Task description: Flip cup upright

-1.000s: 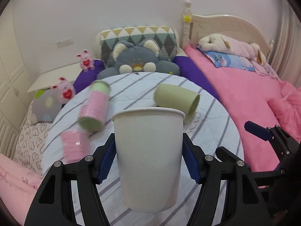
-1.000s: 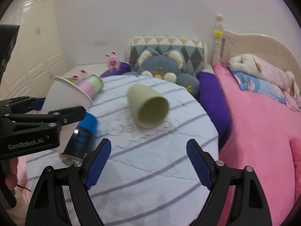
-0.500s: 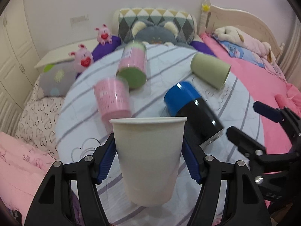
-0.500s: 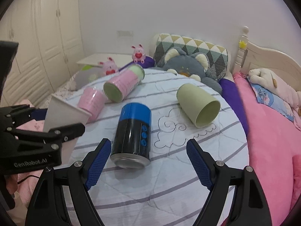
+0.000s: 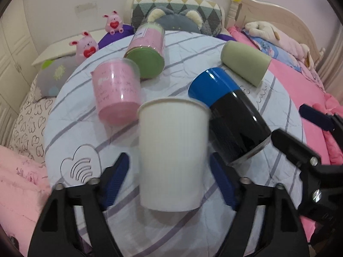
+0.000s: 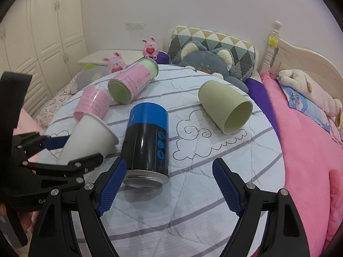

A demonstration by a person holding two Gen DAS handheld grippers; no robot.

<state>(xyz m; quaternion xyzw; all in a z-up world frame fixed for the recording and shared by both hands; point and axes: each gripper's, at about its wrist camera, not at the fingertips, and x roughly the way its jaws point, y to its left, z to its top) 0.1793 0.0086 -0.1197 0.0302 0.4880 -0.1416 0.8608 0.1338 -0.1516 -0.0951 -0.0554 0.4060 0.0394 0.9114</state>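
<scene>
— White ribbed paper cup point(image 5: 172, 156), where is it?
— Standing mouth-up near the table's point(image 5: 188, 49) front edge, between the left tongs point(image 5: 169, 181), whose blue pads point(image 5: 116, 180) are spread clear of its sides.
— And the right tongs point(image 6: 169, 187)?
— Released too, gripping nothing, just behind the blue-and-black metal can point(image 6: 146, 141) lying on its side.
— Anything else?
— A pale green plastic cup point(image 6: 226, 108) tipped over toward the right edge, a pink plastic cup point(image 5: 116, 94) and a pink-labelled canister point(image 5: 148, 51) toward the left
</scene>
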